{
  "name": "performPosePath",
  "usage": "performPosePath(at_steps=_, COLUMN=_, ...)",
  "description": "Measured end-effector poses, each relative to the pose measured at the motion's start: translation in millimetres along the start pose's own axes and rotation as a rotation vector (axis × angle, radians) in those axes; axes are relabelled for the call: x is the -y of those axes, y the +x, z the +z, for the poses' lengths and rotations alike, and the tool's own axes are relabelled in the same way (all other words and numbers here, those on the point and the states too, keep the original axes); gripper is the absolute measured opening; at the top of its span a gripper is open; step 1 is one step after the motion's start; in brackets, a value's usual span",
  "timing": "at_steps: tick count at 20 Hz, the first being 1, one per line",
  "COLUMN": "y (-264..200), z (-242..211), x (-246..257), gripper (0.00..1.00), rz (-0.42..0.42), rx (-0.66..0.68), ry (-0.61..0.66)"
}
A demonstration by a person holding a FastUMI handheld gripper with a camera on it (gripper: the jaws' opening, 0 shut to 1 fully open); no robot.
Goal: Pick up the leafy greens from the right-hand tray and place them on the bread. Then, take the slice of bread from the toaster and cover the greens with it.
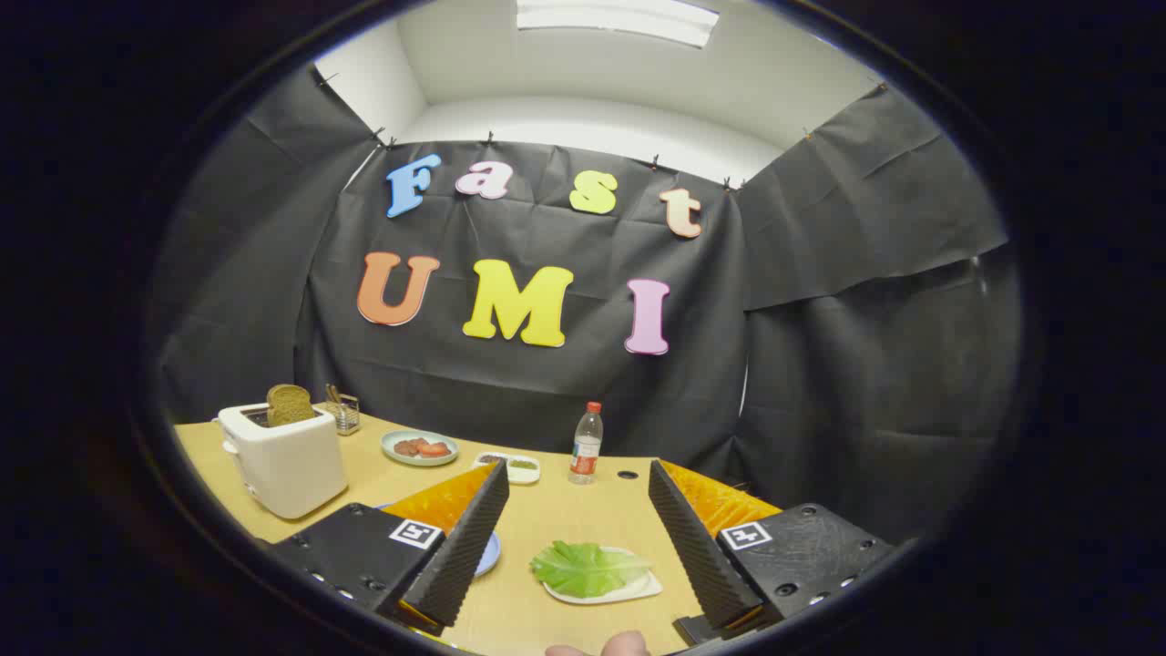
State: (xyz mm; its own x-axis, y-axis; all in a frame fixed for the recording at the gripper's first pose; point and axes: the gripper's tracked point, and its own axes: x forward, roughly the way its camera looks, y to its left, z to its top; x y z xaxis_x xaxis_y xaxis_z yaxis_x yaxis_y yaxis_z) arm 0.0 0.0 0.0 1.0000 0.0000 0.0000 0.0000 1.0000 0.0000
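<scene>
Fingers (pixel 496 510) spread wide; left one hides most of blue plate (pixel 489 553)

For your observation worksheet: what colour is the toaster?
White, clearest in the gripper view: the toaster holding a bread slice.

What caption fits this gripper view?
Open gripper poised above leafy greens on a tray; bread slice waits in toaster.

The claw (pixel 578 510) is held wide open above the tabletop (pixel 547 528), nothing gripped. The leafy greens (pixel 588 567) are seen on a white tray (pixel 638 590) between the fingers. A white toaster (pixel 282 460) with a slice of bread (pixel 290 404) upright in its slot stands far left; a water bottle (pixel 586 445) stands beyond.
</scene>
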Motion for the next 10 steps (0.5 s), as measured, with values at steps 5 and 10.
performPosePath(at_steps=5, y=-2.7, z=3.6, x=5.9, gripper=0.95, rz=-0.011, rx=0.005, ry=0.000)
performPosePath(at_steps=10, y=-0.7, z=-0.2, x=5.0, gripper=0.95, rz=-0.007, rx=-0.004, ry=0.004)
